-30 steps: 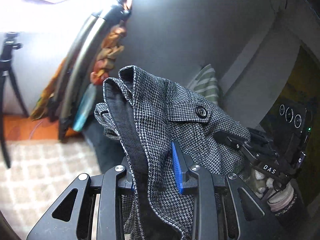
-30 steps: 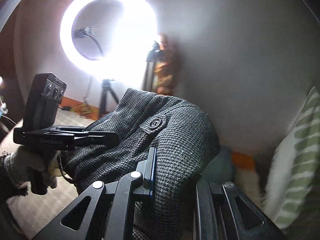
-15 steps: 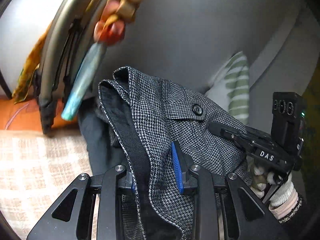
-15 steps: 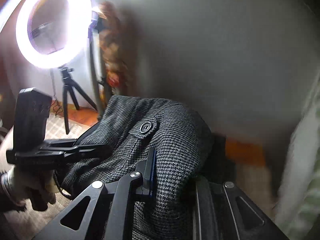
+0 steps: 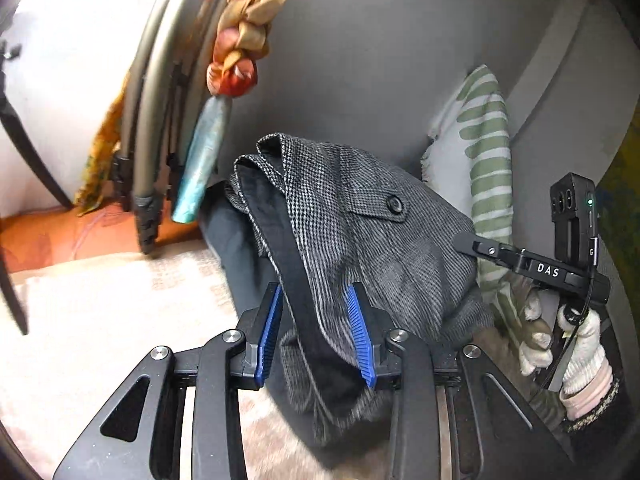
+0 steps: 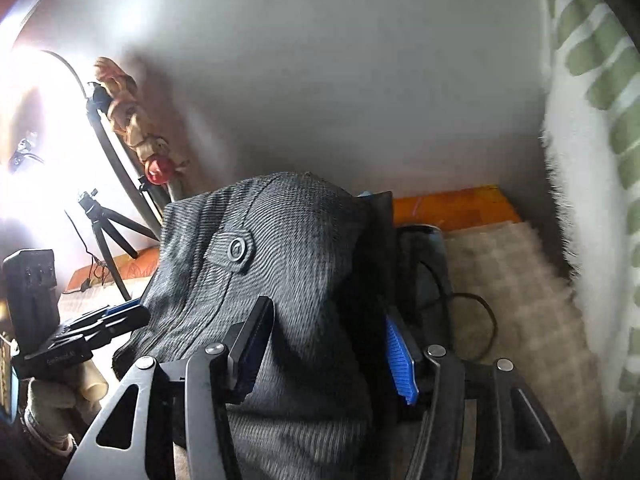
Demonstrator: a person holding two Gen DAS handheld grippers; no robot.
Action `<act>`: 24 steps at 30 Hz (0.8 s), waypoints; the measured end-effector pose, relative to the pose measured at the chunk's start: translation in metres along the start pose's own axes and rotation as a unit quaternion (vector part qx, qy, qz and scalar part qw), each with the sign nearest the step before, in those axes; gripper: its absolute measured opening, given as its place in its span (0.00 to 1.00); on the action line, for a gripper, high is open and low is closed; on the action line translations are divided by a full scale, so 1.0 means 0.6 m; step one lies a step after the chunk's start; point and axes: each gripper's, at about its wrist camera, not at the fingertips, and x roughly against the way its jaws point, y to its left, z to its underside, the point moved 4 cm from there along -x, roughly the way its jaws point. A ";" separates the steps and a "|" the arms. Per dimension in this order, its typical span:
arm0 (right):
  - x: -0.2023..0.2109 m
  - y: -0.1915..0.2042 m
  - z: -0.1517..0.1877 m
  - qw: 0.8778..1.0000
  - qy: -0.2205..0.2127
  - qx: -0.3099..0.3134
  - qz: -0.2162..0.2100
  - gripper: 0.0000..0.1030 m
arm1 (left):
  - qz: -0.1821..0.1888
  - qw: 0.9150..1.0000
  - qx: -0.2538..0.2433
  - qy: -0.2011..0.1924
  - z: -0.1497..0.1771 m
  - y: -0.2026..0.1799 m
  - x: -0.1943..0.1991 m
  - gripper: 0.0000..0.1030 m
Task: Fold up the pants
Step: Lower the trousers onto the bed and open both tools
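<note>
The pants (image 5: 360, 248), grey houndstooth with a dark inner waistband, are bunched and held up in the air above a pale checked bed cover (image 5: 100, 320), draped between the two claws. In the left wrist view the left gripper (image 5: 316, 336) has its blue-padded fingers (image 5: 358, 336) parted by a moderate gap, with the waistband and a fold of cloth running down between them; the cloth touches the right pad, but whether the left pad presses it cannot be told, so the hold looks loose. This view also shows a buttoned pocket flap (image 5: 394, 204), and the right gripper (image 5: 472, 242) from outside, its tip against the far side of the cloth, held by a gloved hand (image 5: 560, 336). The right wrist view shows that gripper (image 6: 328, 348) from behind: its jaws stand wide apart, and a thick hump of the pants (image 6: 280, 280) fills the space between them, lying against both fingers rather than pinched thin. Only here is the dark item (image 6: 420, 264) with a black cable loop (image 6: 472, 320) visible behind the pants on the cover, and the tripod (image 6: 104, 224) by the bright lamp. The left gripper (image 6: 116, 316) appears at the left edge. A green-striped pillow (image 5: 484, 152) stands against the grey wall in both views.
</note>
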 end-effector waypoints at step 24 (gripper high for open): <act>0.281 0.204 0.210 0.994 -0.098 -0.002 0.049 0.83 | 0.005 0.997 -0.073 -0.011 0.145 -0.115 0.281 0.68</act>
